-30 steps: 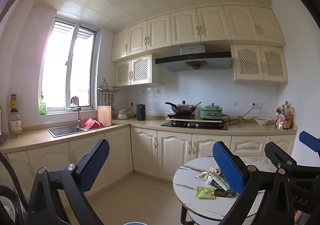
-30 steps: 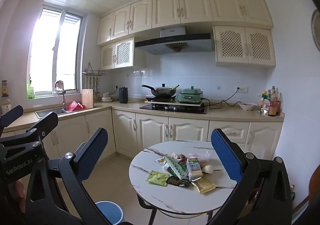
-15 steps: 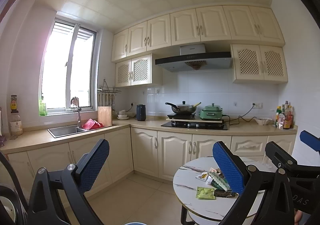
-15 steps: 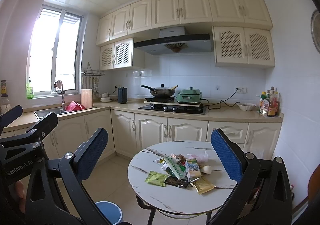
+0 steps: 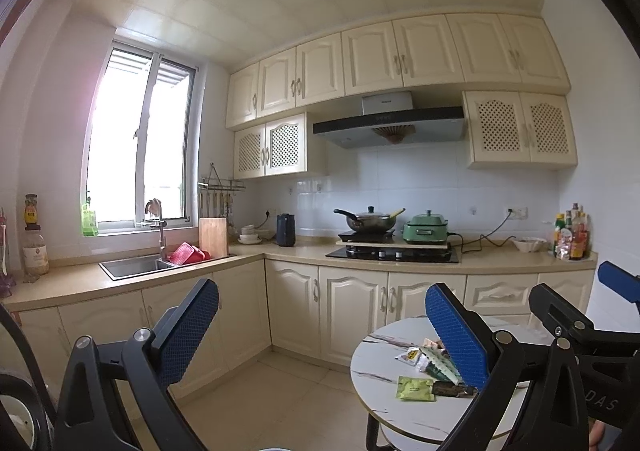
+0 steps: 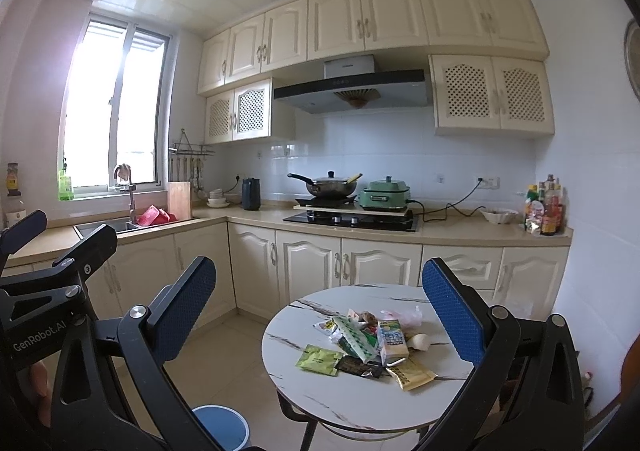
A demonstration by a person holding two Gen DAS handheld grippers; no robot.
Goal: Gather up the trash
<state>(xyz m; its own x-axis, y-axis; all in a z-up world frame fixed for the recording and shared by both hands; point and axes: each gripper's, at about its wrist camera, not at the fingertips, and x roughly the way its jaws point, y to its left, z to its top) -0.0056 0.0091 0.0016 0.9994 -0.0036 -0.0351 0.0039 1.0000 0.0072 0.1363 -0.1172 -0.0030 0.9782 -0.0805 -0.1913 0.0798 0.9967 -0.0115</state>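
Left gripper [image 5: 320, 331] — jaws wide apart, empty. Right gripper [image 6: 320, 315] — jaws wide apart, empty. Trash pile [image 6: 368, 343] — wrappers and carton on round table [image 6: 304, 391], ahead of right gripper, below its fingertips. Blue bin [image 6: 222, 427] — floor, lower left.

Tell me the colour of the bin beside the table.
Blue bin; right wrist view shows it best.

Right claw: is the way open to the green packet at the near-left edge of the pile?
Probably yes. The right claw is open and empty, and the green packet lies flat on the round table, uncovered on its near side, though not yet close.
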